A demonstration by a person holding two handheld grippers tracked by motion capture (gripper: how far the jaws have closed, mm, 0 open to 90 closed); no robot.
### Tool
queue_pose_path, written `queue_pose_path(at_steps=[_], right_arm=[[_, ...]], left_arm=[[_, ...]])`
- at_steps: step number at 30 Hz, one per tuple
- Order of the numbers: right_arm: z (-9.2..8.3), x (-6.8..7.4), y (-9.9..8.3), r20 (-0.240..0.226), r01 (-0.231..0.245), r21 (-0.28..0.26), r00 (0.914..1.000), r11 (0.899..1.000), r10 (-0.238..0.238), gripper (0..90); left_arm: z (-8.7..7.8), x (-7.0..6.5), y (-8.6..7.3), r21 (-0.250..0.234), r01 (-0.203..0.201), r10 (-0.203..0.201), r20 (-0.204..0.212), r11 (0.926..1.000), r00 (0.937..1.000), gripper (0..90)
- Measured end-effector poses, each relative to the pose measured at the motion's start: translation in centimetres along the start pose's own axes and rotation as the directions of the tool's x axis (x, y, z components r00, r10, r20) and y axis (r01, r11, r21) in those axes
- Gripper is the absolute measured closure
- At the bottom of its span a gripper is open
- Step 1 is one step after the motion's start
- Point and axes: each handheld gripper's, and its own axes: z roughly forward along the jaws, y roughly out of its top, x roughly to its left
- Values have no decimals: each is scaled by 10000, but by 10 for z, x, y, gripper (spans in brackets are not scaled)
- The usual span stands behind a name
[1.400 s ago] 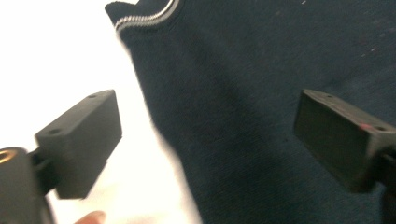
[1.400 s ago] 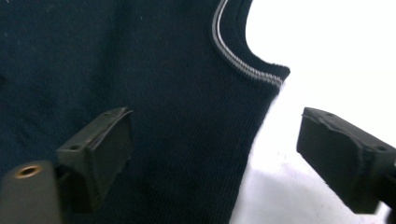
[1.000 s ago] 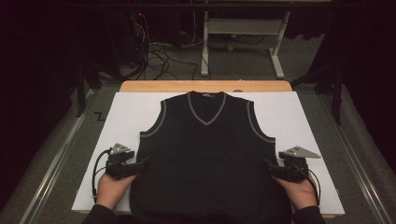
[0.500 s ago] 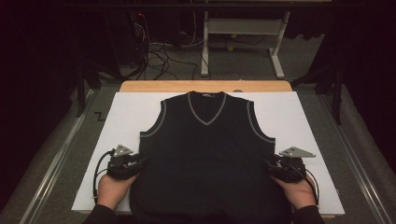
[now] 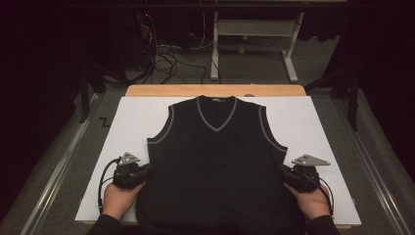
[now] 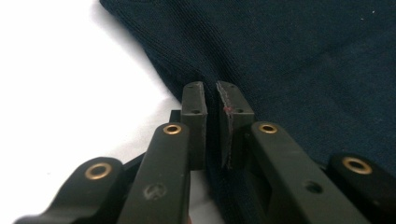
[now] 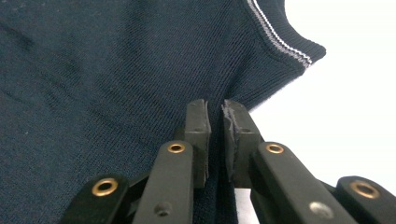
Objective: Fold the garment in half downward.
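Flat on white sheet [image 5: 137, 117]: dark vest [image 5: 215, 161], grey-trimmed V-neck; left gripper [image 5: 143, 172], right gripper [image 5: 285, 172] just closed, pinching vest side edges.

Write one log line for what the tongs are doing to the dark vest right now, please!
left tongs: just closed, pinching vest side edge | right tongs: just closed, pinching opposite side edge | vest: flat on white sheet

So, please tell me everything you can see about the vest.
The vest is dark navy knit, sleeveless, with a V-neck and grey-white striped trim at neck and armholes. It lies flat, front up, neck away from the person, on a white sheet. The left claw and right claw each pinch a side edge.
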Motion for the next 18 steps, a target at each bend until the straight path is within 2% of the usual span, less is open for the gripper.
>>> queue_pose_path(at_steps=[3,4,5,6,7,12,18], right_arm=[[-3,0,0,94,-46,-172,9999,9998,48,833],[-8,-2,1,133,-139,-473,9998,9988,145,835],[-8,-2,1,133,-139,-473,9998,9988,145,835],[-9,-3,2,137,-162,-572,9998,9982,170,835],[-14,-3,3,148,-213,-898,9996,9957,228,836],[-21,-2,6,233,-137,-1339,9996,9909,170,837],[-26,-4,5,215,-162,-1525,9996,9882,197,837]], left_arm=[[-4,2,1,-324,120,-117,92,9994,9999,802],[-10,3,2,-634,134,-124,164,9979,9998,809],[-10,3,2,-634,134,-124,164,9979,9998,809],[-13,3,3,-841,232,-213,239,9962,9995,809],[-16,3,4,-1066,217,-191,251,9941,9995,812],[-23,1,6,-1391,126,-88,274,9902,9996,815],[-27,3,5,-1547,202,-151,345,9877,9993,816]])
